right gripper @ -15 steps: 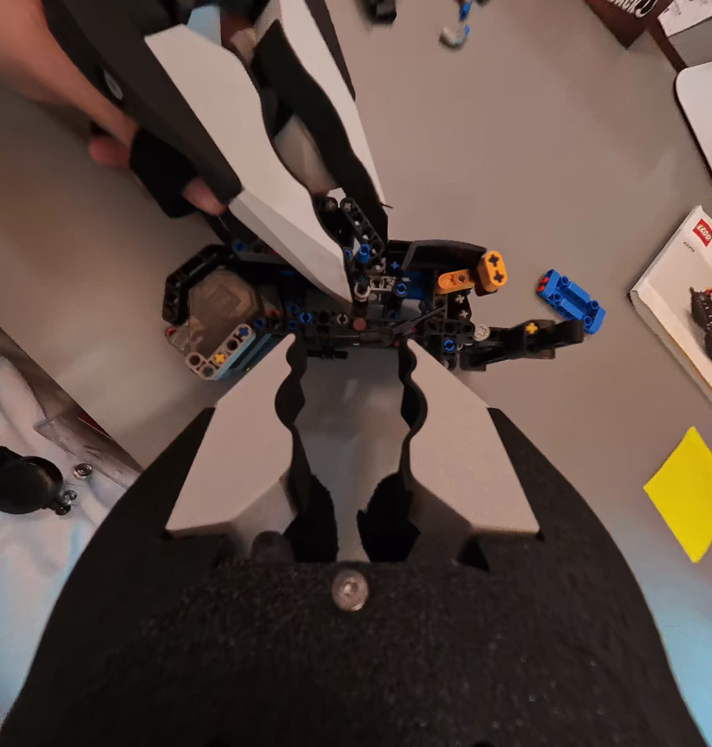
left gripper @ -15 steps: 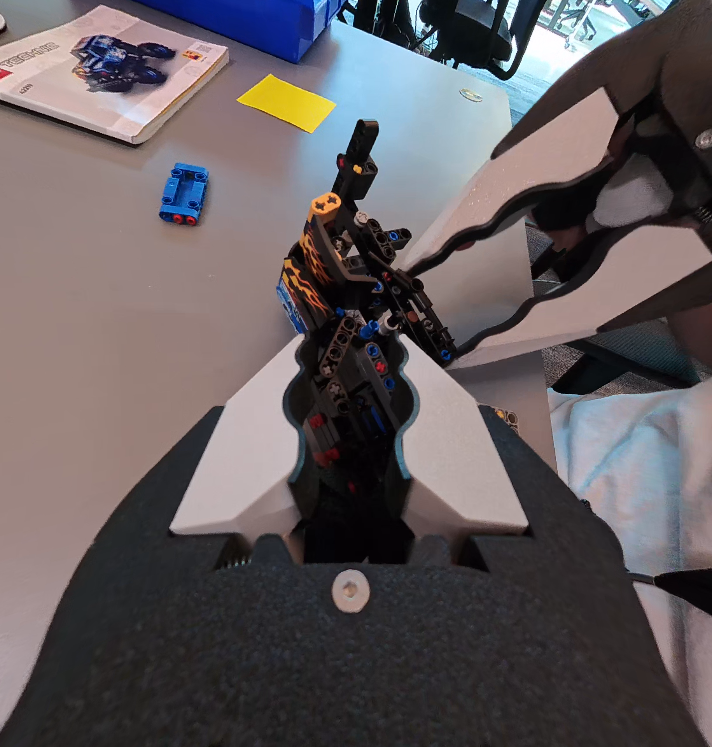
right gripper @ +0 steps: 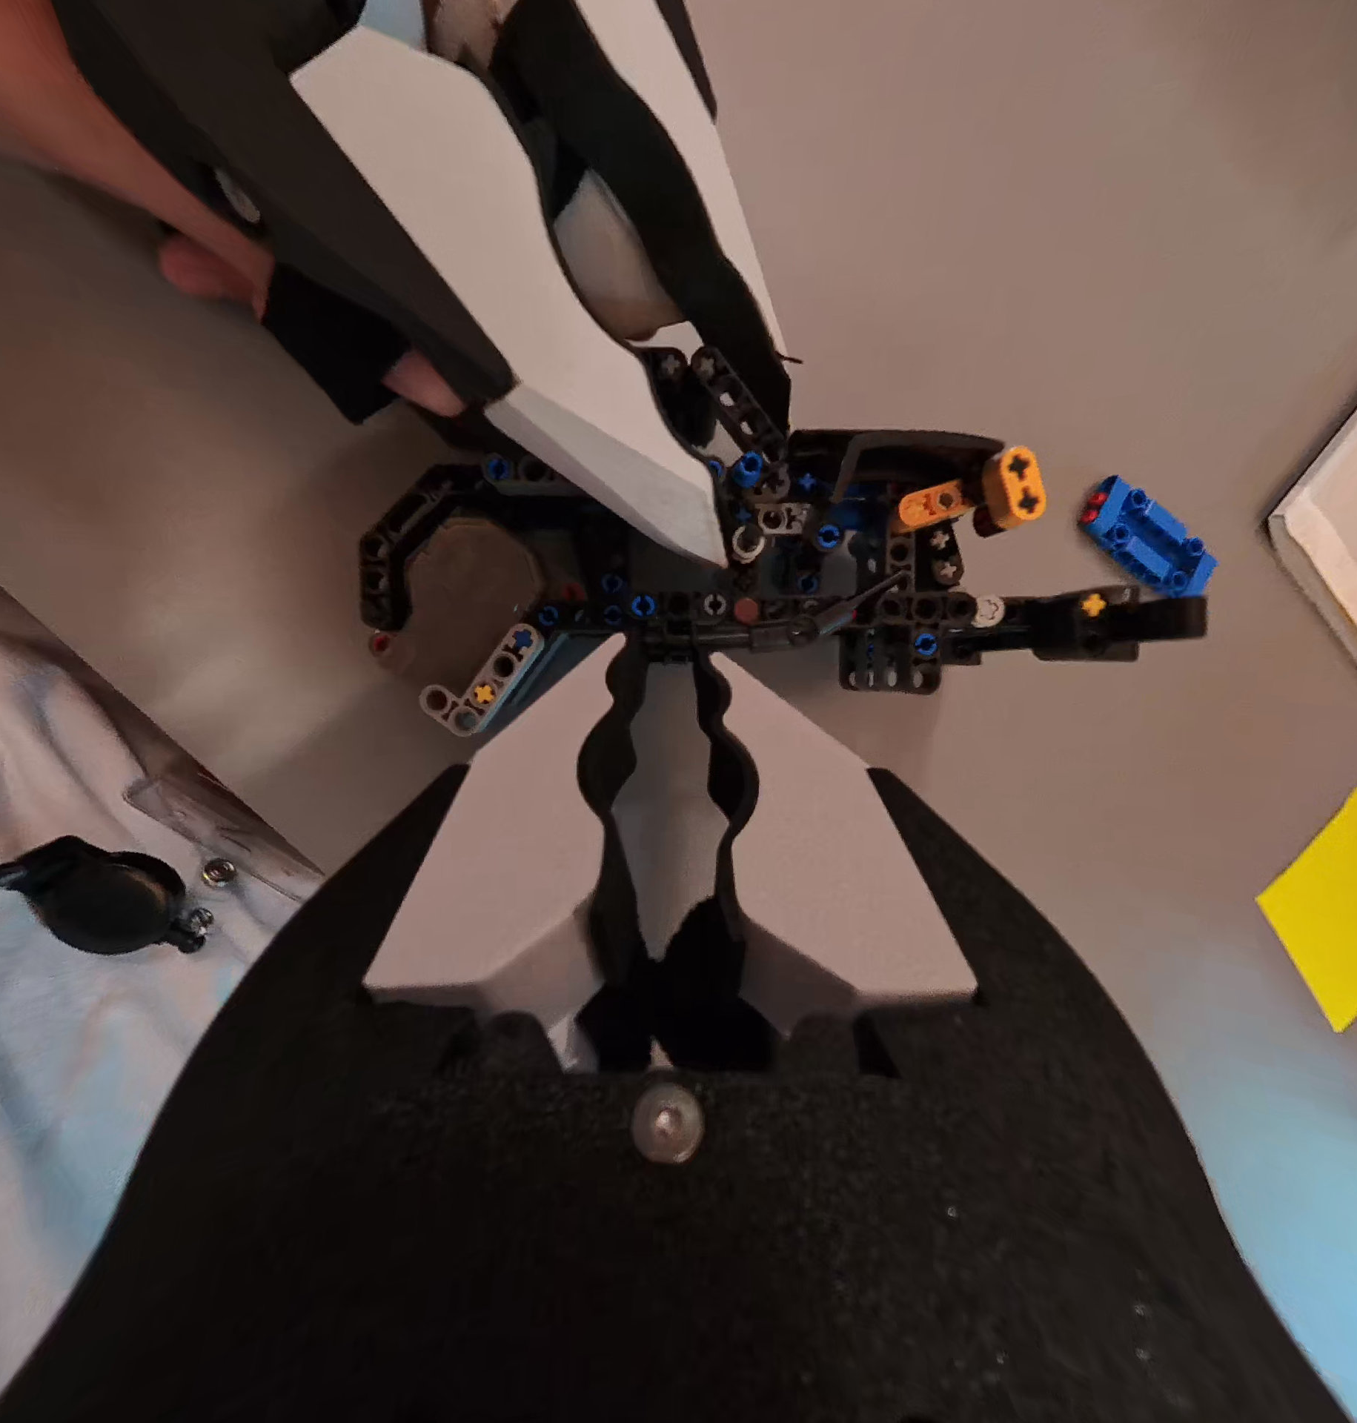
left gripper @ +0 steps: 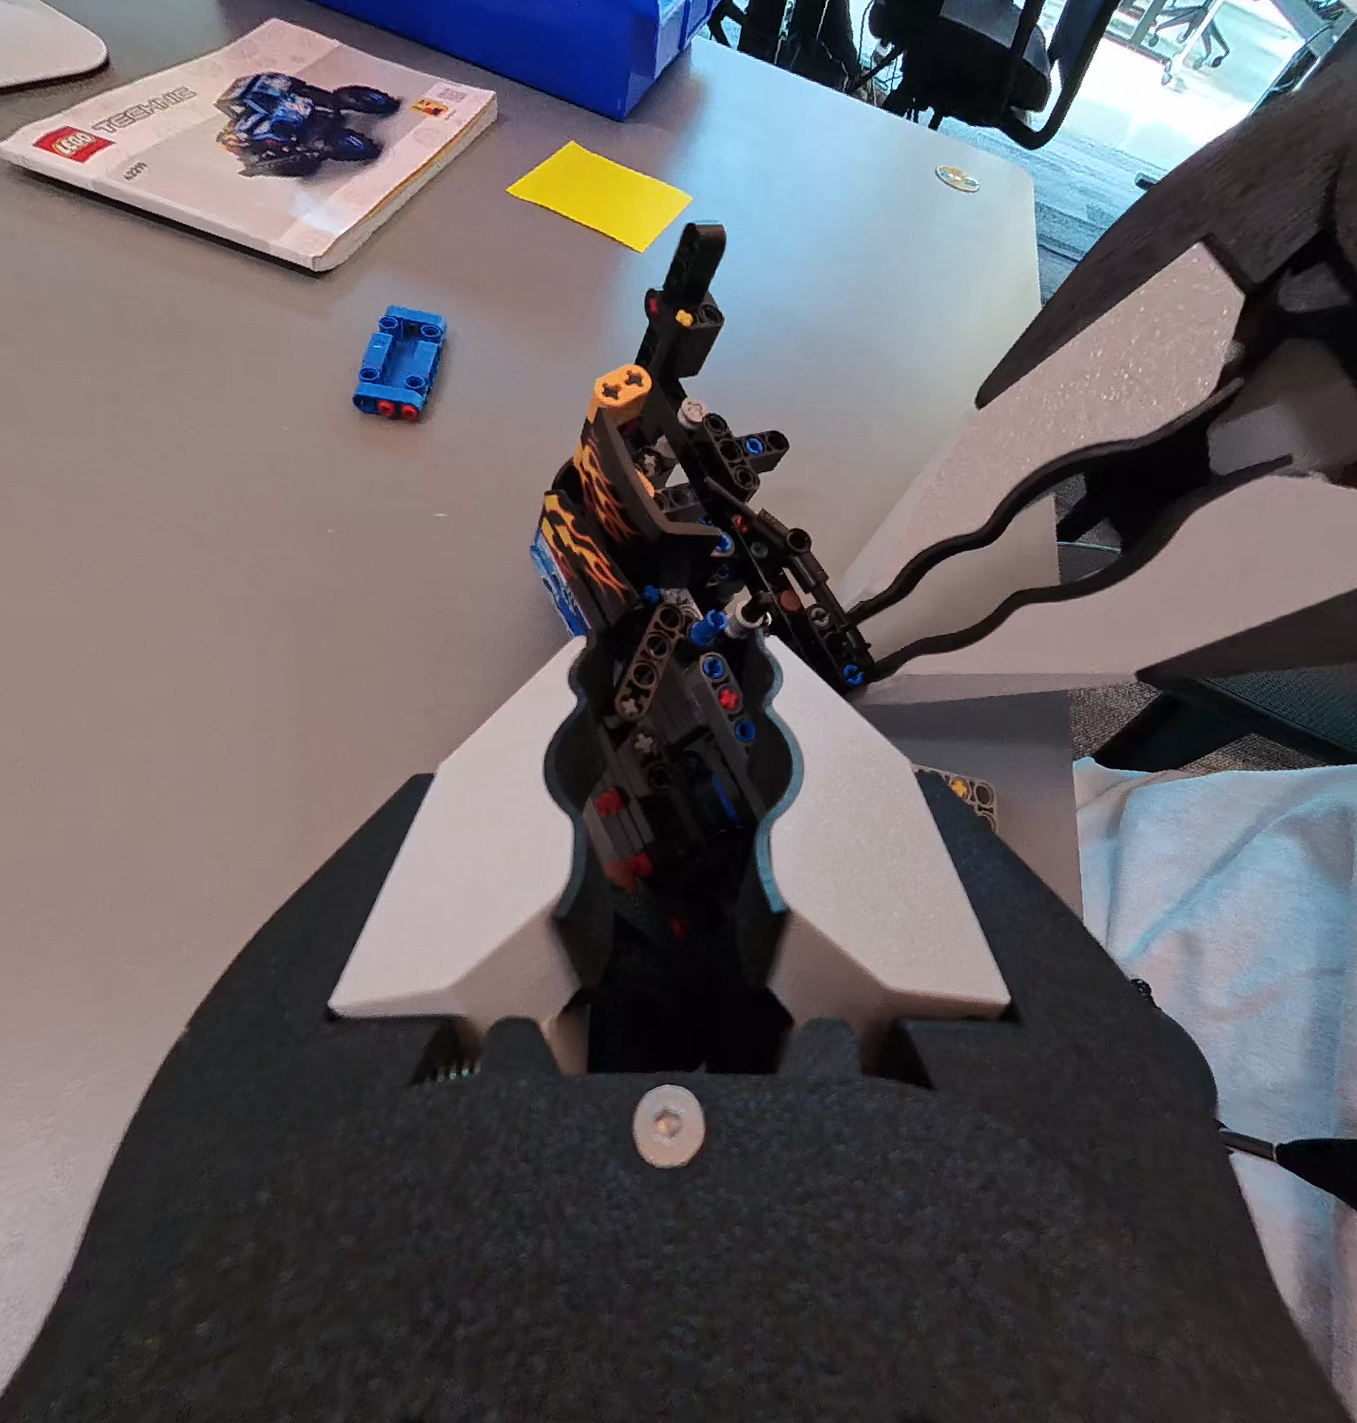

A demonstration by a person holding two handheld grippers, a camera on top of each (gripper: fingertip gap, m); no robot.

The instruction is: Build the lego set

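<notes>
A black toy-brick model [left gripper: 683,585] with orange flame panels and blue pins stands tilted above the grey table [left gripper: 159,616]. My left gripper [left gripper: 675,662] is shut on its lower body. In the right wrist view the model [right gripper: 883,608] lies across the middle and the left gripper [right gripper: 744,493] clamps it from above. My right gripper [right gripper: 667,651] has its jaws nearly together, pinching a black beam on the model's near edge. In the left wrist view it [left gripper: 864,643] comes in from the right and touches the model's side.
A small blue brick piece [left gripper: 402,362] lies loose on the table, with a yellow note [left gripper: 598,196], an instruction booklet [left gripper: 251,138] and a blue box [left gripper: 536,38] behind it. The table edge and a white cloth [left gripper: 1229,924] are at the right. A person's hand [right gripper: 198,254] holds the left gripper. Some 4 cm of space lies between my two pairs of fingers.
My right gripper's jaws have closed from wide open onto the model's near edge. The left gripper still holds the model, which has barely moved.
</notes>
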